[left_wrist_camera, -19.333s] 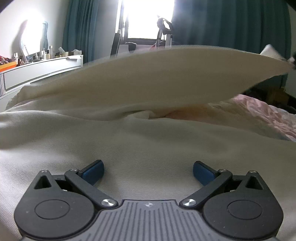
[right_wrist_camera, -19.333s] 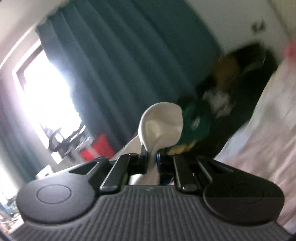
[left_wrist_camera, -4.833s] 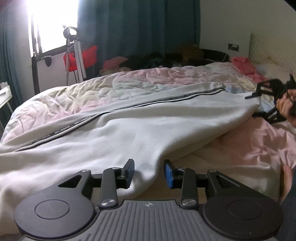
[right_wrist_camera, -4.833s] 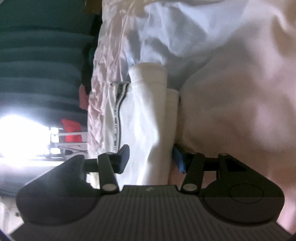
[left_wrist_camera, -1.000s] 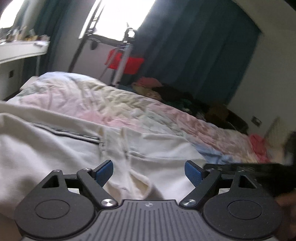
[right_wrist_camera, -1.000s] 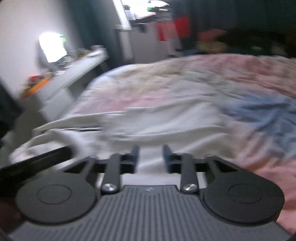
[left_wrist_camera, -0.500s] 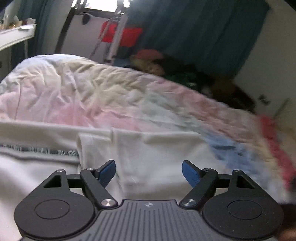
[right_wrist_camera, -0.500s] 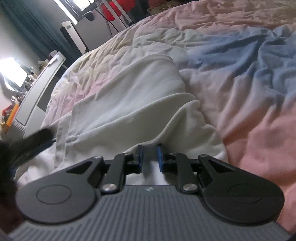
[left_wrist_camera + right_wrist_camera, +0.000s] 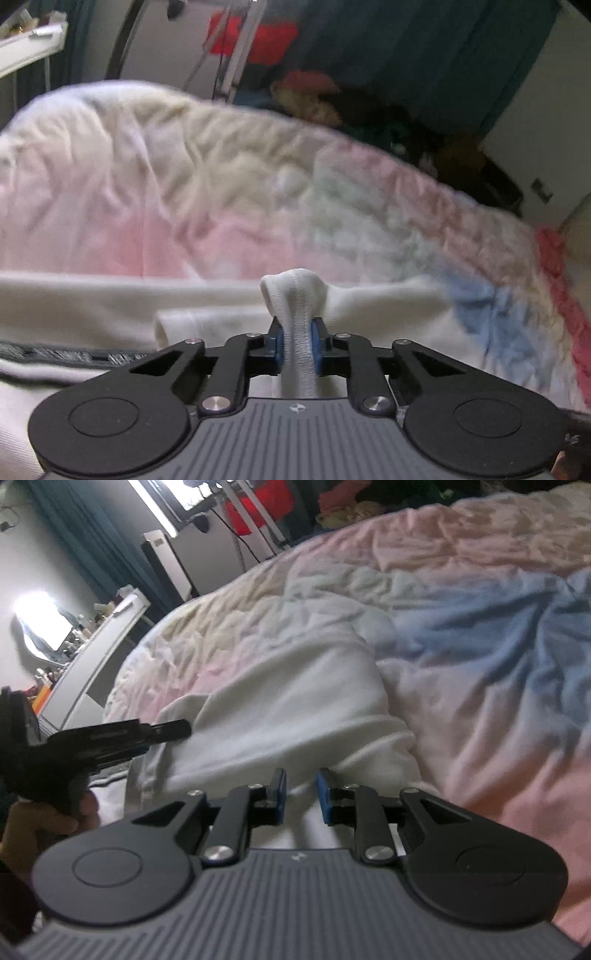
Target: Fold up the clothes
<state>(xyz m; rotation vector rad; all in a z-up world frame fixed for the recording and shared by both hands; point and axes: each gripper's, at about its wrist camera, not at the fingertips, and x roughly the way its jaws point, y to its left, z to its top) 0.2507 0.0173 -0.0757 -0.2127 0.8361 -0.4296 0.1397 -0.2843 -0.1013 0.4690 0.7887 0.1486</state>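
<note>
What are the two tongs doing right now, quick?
Left tongs: closing, pinching a bunched fold of the white garment.
Right tongs: opening slightly, white cloth between the pads.

From my left wrist camera I see the left gripper (image 9: 297, 345) closing, its blue pads (image 9: 279, 347) pressing a bunched ridge of the white garment (image 9: 295, 295) that bulges up above the jaws. The rest of the garment lies flat on the pink, cream and blue bedspread (image 9: 221, 192). Dark teal curtains (image 9: 424, 55) hang behind the bed; the background is blurred.
</note>
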